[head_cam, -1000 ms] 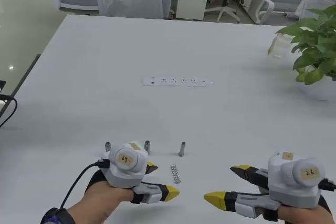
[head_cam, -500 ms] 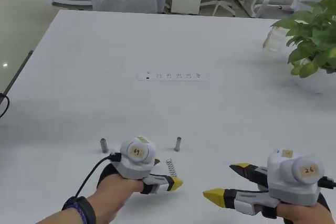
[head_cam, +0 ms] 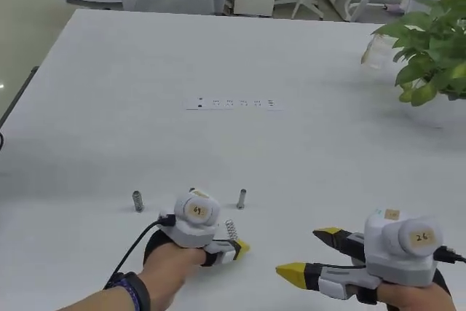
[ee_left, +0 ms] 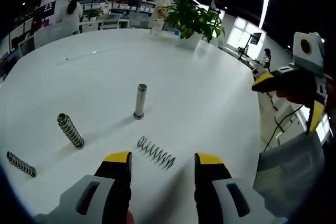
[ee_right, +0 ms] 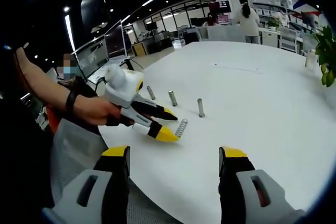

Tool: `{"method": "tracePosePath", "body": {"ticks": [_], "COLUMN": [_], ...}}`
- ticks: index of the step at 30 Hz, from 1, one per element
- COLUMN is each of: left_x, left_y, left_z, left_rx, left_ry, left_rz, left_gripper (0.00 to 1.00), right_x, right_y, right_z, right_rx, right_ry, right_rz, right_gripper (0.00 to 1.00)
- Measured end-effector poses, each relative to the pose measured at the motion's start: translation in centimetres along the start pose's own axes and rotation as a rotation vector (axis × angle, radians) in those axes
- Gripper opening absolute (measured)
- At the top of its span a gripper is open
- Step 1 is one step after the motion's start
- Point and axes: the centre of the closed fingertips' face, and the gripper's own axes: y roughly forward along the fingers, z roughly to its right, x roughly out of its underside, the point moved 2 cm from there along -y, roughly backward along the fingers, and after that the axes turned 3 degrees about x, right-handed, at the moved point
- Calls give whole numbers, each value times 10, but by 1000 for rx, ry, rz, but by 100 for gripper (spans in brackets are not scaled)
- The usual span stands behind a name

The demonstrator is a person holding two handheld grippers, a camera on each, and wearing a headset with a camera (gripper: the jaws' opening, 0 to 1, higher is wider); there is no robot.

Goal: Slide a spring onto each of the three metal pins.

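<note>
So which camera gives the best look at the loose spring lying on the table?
The left gripper view: the spring lies close and whole, just ahead of the open left gripper. The head view shows it small, beside that gripper's tip. The right gripper view shows it small too, at that tip.

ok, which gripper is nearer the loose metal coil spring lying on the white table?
Left. The left gripper is open, tips right by the coil spring; the right gripper hangs well off to the side.
</note>
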Motion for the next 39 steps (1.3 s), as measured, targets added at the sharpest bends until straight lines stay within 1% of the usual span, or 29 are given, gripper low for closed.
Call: {"method": "tracePosePath", "body": {"ticks": [1, 3, 5, 6, 9, 12, 14, 16, 23, 25, 28, 30, 32, 35, 39], "left_x": [0, 1, 2, 0, -1, 0, 2, 4, 5, 5, 5, 4, 4, 4, 4], "left_y": [1, 3, 4, 5, 6, 6, 5, 3, 1, 1, 2, 3, 3, 3, 1], "left_z": [0, -4, -5, -8, -7, -8, -9, -10, -14, -14, -17, -17, -17, -19, -22], "left_rx": [-6, -37, -44, -62, -66, -84, -95, -101, -111, -114, -119, -121, -125, -135, -143], "left_ry": [-3, -5, -16, -6, -17, 3, 20, 45, 58, 71, 64, 57, 62, 75, 80], "left_rz": [-1, -1, -1, 9, 12, 10, 1, -7, -15, -20, -16, -15, -15, -17, -23], "left_gripper": [42, 42, 41, 40, 37, 34, 31, 28, 22, 20, 17, 15, 12, 6, 4], "right_x": [1, 2, 3, 3, 2, 2, 2, 0, -1, -2, -3, -3, -2, -2, -2], "right_y": [0, 0, 0, 0, 0, 2, 3, 4, 8, 9, 7, 7, 6, 5, 4], "right_z": [0, 0, 1, 1, 3, 1, 0, -1, -6, -5, -5, -4, -3, -2, -1], "right_rx": [-1, -2, -2, -2, 0, -5, -7, -10, -25, -26, -24, -21, -19, -14, -10], "right_ry": [-2, -11, -14, -13, -5, -9, -11, -9, -20, -20, -22, -21, -21, -19, -15], "right_rz": [-3, -13, -18, -18, -14, -19, -18, -15, -21, -19, -20, -22, -23, -21, -20], "right_gripper": [67, 67, 67, 67, 67, 67, 67, 66, 66, 66, 66, 66, 65, 65, 65]}}
